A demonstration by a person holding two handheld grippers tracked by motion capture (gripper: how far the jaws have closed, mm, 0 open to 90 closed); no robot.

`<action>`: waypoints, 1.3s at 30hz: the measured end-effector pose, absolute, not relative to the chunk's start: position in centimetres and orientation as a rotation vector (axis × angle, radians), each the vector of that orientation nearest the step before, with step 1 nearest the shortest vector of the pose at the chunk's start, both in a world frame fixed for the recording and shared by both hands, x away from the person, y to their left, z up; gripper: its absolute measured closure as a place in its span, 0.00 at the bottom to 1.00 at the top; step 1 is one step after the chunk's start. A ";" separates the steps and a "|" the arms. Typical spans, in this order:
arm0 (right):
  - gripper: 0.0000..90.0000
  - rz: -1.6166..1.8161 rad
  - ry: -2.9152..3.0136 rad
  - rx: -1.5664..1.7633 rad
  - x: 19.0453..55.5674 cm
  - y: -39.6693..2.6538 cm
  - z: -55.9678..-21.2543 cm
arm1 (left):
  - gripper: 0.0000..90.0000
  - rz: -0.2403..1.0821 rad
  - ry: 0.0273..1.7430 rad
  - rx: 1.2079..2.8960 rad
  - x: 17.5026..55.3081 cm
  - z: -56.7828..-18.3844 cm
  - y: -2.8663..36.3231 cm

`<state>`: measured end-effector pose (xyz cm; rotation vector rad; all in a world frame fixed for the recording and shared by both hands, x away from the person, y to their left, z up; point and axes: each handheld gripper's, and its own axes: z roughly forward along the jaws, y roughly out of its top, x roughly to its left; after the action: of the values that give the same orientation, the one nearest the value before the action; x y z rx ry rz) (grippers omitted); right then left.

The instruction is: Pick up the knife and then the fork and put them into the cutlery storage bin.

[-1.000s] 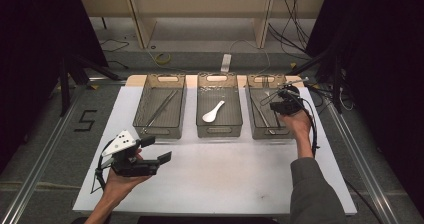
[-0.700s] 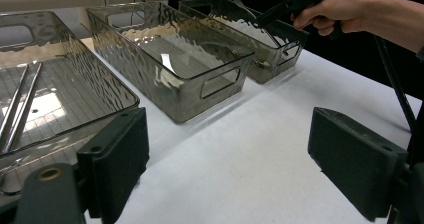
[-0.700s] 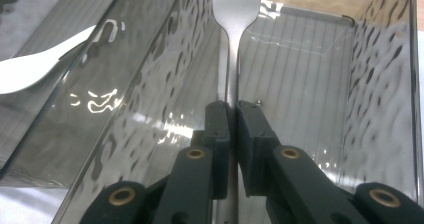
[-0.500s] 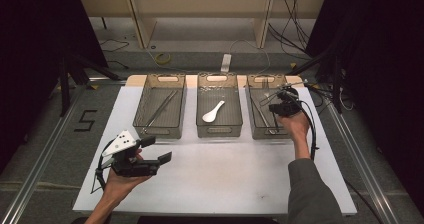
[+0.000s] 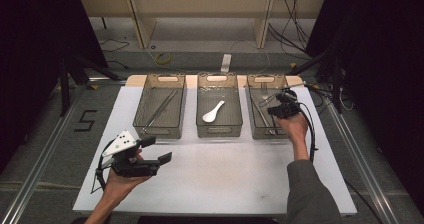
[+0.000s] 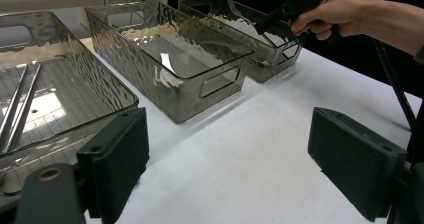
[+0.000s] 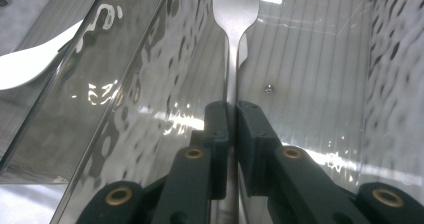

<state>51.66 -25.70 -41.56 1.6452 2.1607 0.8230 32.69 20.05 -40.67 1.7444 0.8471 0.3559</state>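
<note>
A metal fork [image 7: 235, 14] hangs over the floor of the right-hand clear bin [image 5: 263, 133], and my right gripper [image 7: 232, 109] is shut on its handle. From above, that right gripper [image 5: 276, 107] sits over the right bin with the fork [image 5: 265, 91] pointing toward the back. My left gripper [image 5: 159, 150] is held over the white mat [image 5: 225, 174] at the front left, its jaws wide apart with nothing between them. In the left gripper view, the left gripper [image 6: 230, 154] faces the bins and the right gripper [image 6: 300, 4] shows farther off.
Three clear bins stand in a row at the back of the mat. The left bin [image 5: 159, 130] holds long metal tongs [image 5: 160, 109], the middle bin [image 5: 218, 131] a white spoon [image 5: 213, 111]. Another metal utensil [image 5: 261, 116] lies in the right bin. Cables trail at the right.
</note>
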 end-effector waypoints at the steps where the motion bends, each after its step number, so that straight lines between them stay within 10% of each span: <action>1: 0.92 0.820 2.164 1.651 51.7 -25.7 -41.6 | 0.18 0.357 0.847 1.744 32.7 -40.7 20.0; 39: 0.47 1.137 2.120 1.497 46.7 -24.8 -38.6 | 0.18 0.348 0.845 1.750 32.7 -40.7 20.0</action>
<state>46.68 -24.83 -38.56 1.4966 2.1197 1.1370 32.72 19.98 -40.72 1.7502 0.8449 0.3484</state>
